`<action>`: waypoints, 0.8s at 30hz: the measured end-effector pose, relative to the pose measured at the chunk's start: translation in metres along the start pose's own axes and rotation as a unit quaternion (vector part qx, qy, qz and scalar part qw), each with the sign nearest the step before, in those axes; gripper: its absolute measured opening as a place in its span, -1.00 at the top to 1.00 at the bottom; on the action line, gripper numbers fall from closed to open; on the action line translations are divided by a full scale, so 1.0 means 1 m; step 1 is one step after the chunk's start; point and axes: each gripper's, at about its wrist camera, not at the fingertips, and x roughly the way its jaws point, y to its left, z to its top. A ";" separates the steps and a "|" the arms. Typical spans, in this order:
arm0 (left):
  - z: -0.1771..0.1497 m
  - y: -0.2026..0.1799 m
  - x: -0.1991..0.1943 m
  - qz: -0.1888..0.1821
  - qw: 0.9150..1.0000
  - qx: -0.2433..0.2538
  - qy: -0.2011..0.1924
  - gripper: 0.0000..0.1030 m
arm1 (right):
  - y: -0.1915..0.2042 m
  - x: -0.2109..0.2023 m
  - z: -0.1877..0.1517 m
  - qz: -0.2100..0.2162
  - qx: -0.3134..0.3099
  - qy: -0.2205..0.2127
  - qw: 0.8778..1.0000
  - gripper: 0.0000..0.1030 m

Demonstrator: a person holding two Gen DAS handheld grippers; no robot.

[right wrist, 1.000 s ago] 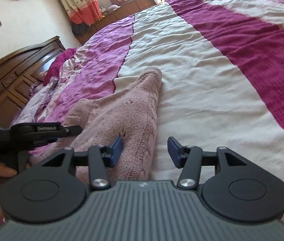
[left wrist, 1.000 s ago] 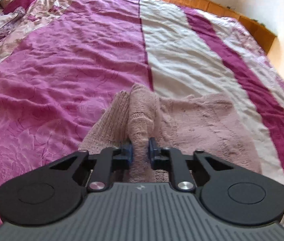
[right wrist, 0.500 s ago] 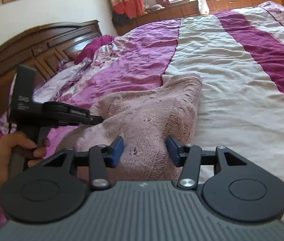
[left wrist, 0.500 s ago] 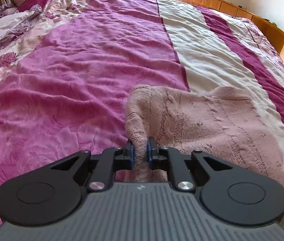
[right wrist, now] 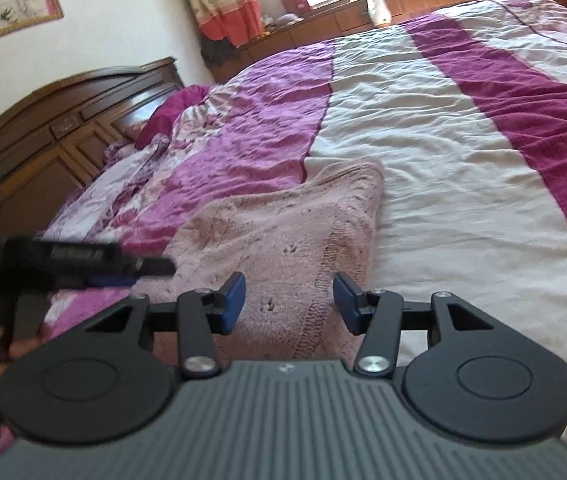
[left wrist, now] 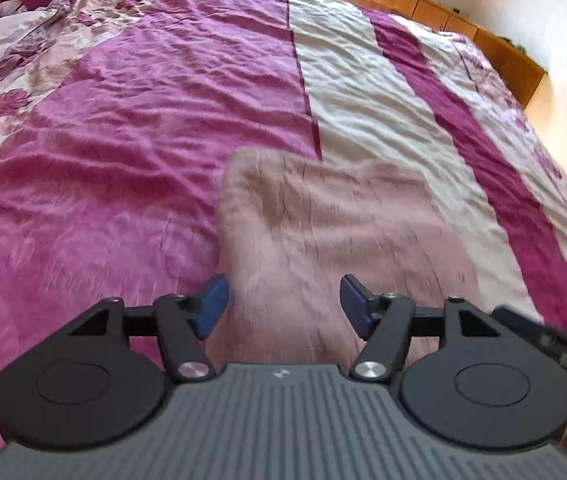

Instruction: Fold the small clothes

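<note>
Sweater (left wrist: 323, 232), a small pale-pink knit, lies flat on the bed (left wrist: 131, 168), across the seam where a magenta stripe of the cover meets a cream one. It looks light, soft and stretchy, with an open stitch that should drape and sag when lifted and could snag on a fingertip; I would take it at an edge or corner, pinching through all layers, not at the loose middle.

From the left: a dark wooden headboard (right wrist: 55, 132) and rumpled floral bedding sit well apart from the knit. The left gripper (left wrist: 283, 304) hovers low over the sweater's near left edge, jaws spread wide and empty. The right gripper (right wrist: 289, 304) hangs over the near right part, its jaws likewise apart, nothing between them. Farther right the cover is bare; a low wooden cabinet (left wrist: 495, 40) lines the far side. Nothing stands in the way of a fold, though the wrinkled cover may drag on the knit.
</note>
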 end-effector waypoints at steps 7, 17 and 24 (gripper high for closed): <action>-0.034 0.008 -0.004 0.052 0.998 0.014 0.021 -0.40 | -0.010 -0.008 -0.004 -0.053 0.013 0.011 0.998 -0.02; -0.043 0.033 -0.003 0.068 0.997 -0.010 0.031 -0.56 | 0.017 0.008 -0.022 -0.027 -0.038 0.037 0.998 -0.03; -0.028 0.032 -0.013 0.030 0.998 -0.056 0.013 -0.56 | -0.008 -0.006 -0.006 0.004 0.030 0.024 0.999 -0.39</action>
